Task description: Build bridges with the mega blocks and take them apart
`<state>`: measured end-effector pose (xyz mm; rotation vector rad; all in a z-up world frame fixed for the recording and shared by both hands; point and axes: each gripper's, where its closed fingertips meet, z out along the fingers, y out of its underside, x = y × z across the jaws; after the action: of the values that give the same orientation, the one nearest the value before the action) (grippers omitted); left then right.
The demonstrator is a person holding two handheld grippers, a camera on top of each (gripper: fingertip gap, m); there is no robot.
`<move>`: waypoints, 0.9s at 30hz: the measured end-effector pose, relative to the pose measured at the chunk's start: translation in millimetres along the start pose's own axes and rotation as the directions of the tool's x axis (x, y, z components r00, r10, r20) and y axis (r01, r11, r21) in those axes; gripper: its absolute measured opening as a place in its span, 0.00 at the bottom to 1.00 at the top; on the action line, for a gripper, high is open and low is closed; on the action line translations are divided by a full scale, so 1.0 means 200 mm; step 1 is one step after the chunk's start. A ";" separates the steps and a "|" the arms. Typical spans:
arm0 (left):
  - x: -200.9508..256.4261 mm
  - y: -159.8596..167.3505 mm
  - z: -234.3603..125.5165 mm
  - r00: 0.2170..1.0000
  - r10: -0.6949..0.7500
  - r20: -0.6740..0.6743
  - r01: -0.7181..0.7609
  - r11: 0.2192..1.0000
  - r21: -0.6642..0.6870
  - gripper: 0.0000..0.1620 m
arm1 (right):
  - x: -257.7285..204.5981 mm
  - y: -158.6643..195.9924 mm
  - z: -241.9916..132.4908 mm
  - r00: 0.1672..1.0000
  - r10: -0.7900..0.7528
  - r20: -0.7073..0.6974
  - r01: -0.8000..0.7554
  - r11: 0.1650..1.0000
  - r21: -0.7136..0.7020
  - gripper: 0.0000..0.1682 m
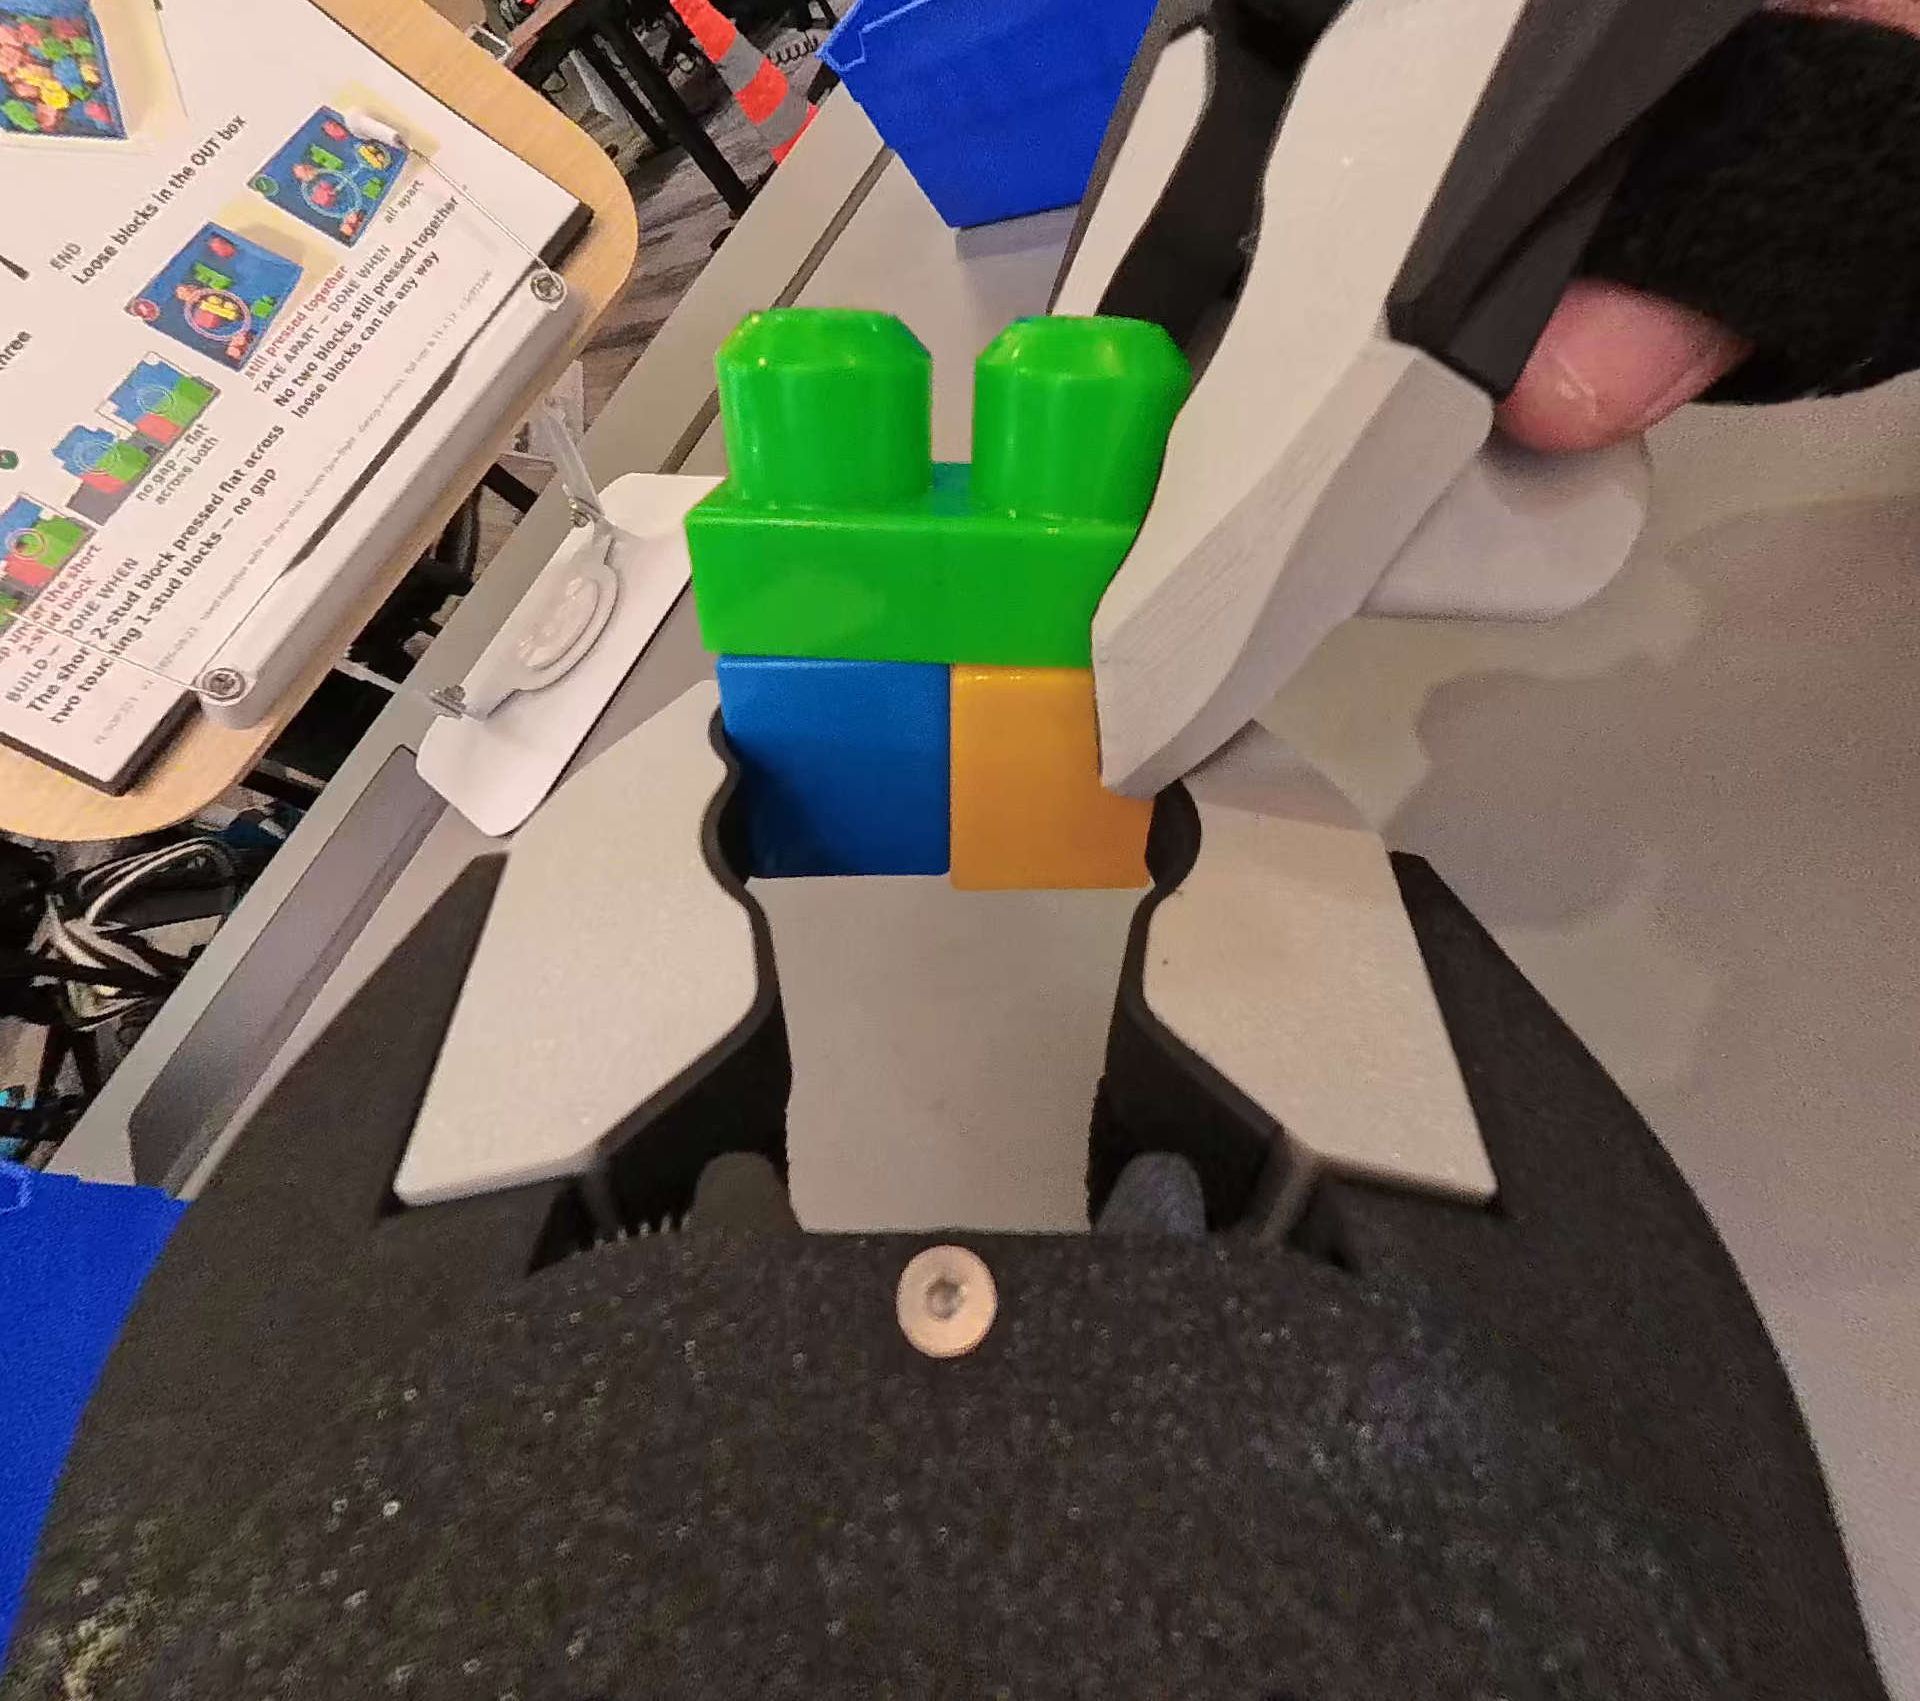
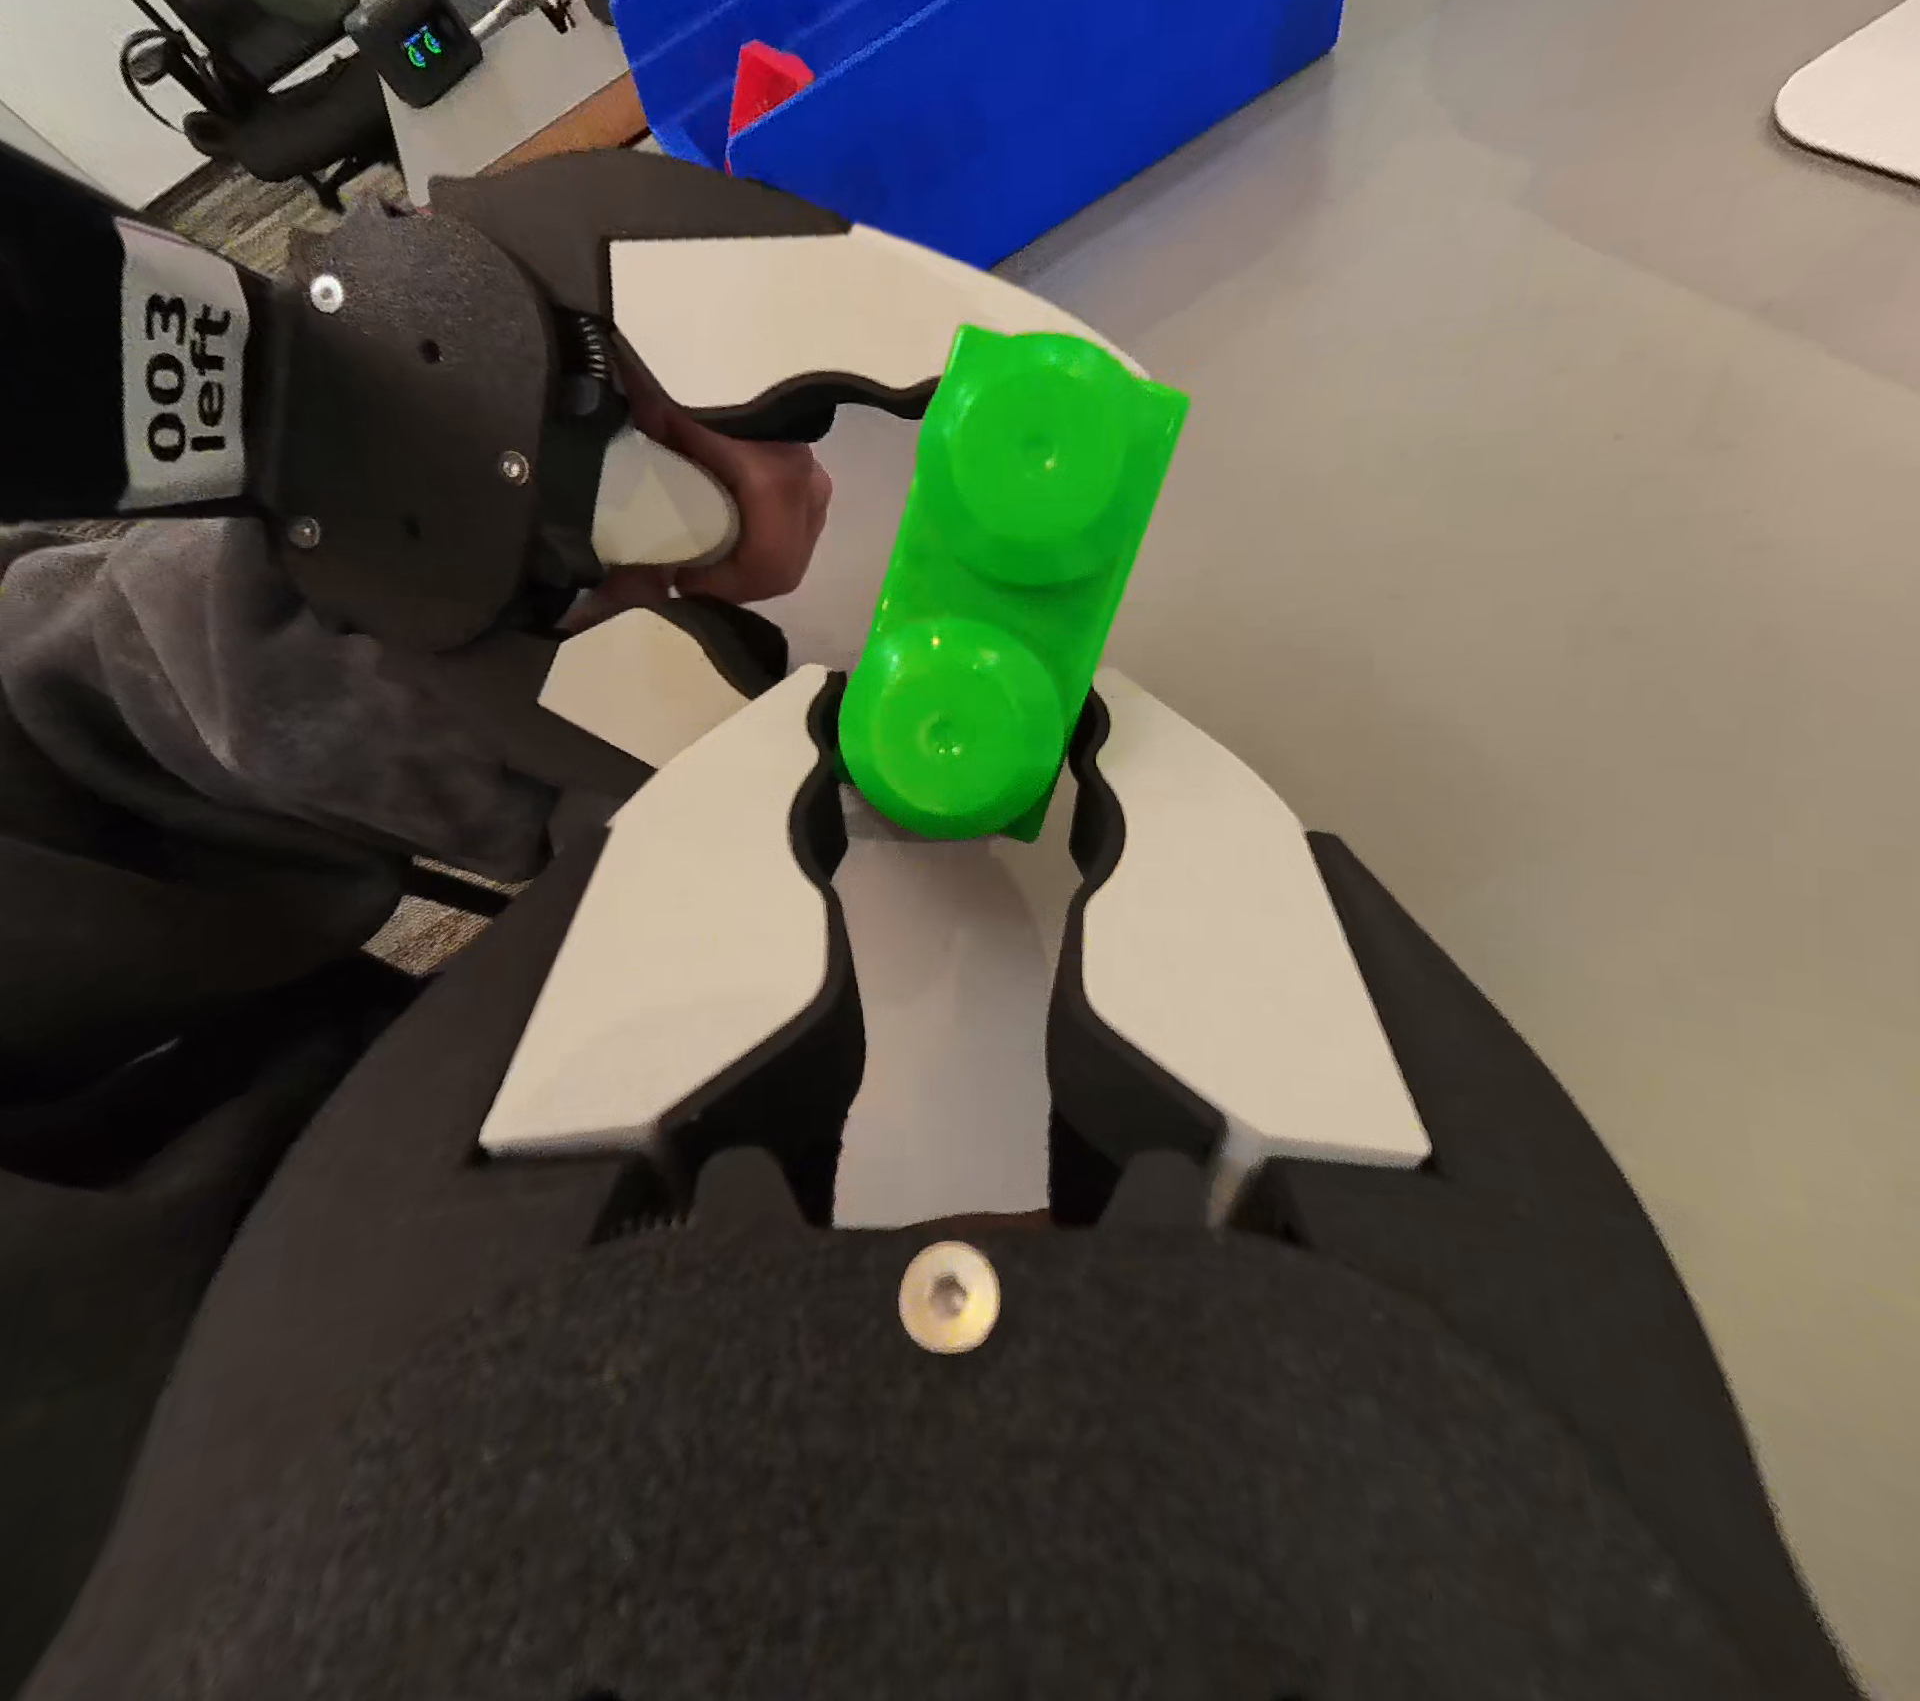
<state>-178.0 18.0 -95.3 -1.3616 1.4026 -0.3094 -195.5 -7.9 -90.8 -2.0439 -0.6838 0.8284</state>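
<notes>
While my left gripper (image 1: 940, 778) is clamping the blue block (image 1: 836, 763) and yellow block (image 1: 1039, 773) under the green block (image 1: 904, 581), my right gripper (image 2: 951, 752) is pinching that green block's end (likely for leverage).

Bright, even indoor light, soft shadows on the table (image 1: 1662, 820), wide-angle bending and blur at edges.

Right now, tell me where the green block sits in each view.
Left wrist view: green block at centre, atop a blue and a yellow block.
Right wrist view: green block at centre, seen from above, studs up.
Shared landmark: blue bin behind it.
</notes>
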 end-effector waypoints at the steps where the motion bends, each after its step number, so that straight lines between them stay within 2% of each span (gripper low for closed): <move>1: 0.00 0.00 0.00 1.000 -0.008 -0.010 0.008 1.000 -0.004 0.46 | 0.00 0.01 0.00 1.000 -0.004 -0.006 0.003 1.000 -0.025 0.25; 3: 0.00 0.00 0.01 1.000 0.010 0.010 -0.010 1.000 -0.008 0.46 | 0.01 0.00 0.00 0.998 -0.043 -0.048 0.041 0.998 -0.057 0.25; 7: -0.01 -0.01 0.00 1.000 -0.007 -0.002 0.007 1.000 0.023 0.46 | 0.01 -0.02 -0.01 0.997 -0.013 -0.072 0.008 0.998 -0.069 0.25; 9: -0.03 -0.01 0.00 0.999 0.037 0.021 -0.037 0.999 0.018 0.46 | 0.02 -0.03 -0.02 0.993 -0.047 -0.111 0.039 0.996 -0.075 0.26; 12: -0.06 0.02 -0.02 0.992 0.096 0.083 -0.096 0.995 -0.005 0.46 | 0.01 -0.07 -0.06 0.988 -0.060 -0.139 0.053 0.997 -0.052 0.33; 14: -0.07 0.04 -0.02 0.985 0.134 0.106 -0.133 0.991 -0.019 0.46 | 0.02 -0.08 -0.09 0.985 -0.070 -0.160 0.064 0.997 -0.044 0.33; 20: -0.04 0.03 -0.02 0.946 0.275 0.173 -0.264 0.961 -0.082 0.46 | 0.04 -0.07 -0.11 0.986 -0.035 -0.164 0.035 0.999 -0.004 0.30; 22: -0.01 0.02 -0.02 0.937 0.306 0.166 -0.295 0.951 -0.087 0.46 | 0.04 -0.07 -0.10 0.988 -0.028 -0.152 0.030 0.999 0.012 0.25; 24: 0.01 0.01 -0.02 0.933 0.322 0.160 -0.311 0.946 -0.091 0.46 | 0.02 -0.06 -0.09 0.993 -0.022 -0.116 0.024 1.000 0.019 0.21; 27: 0.03 0.00 -0.02 0.943 0.305 0.131 -0.296 0.951 -0.087 0.46 | 0.01 -0.06 -0.10 0.995 -0.046 -0.093 0.048 0.999 0.021 0.21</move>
<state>-179.7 11.1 -97.0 -1.1752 1.4848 0.0371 -181.1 -10.4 -72.7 -2.0247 -0.6650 0.7073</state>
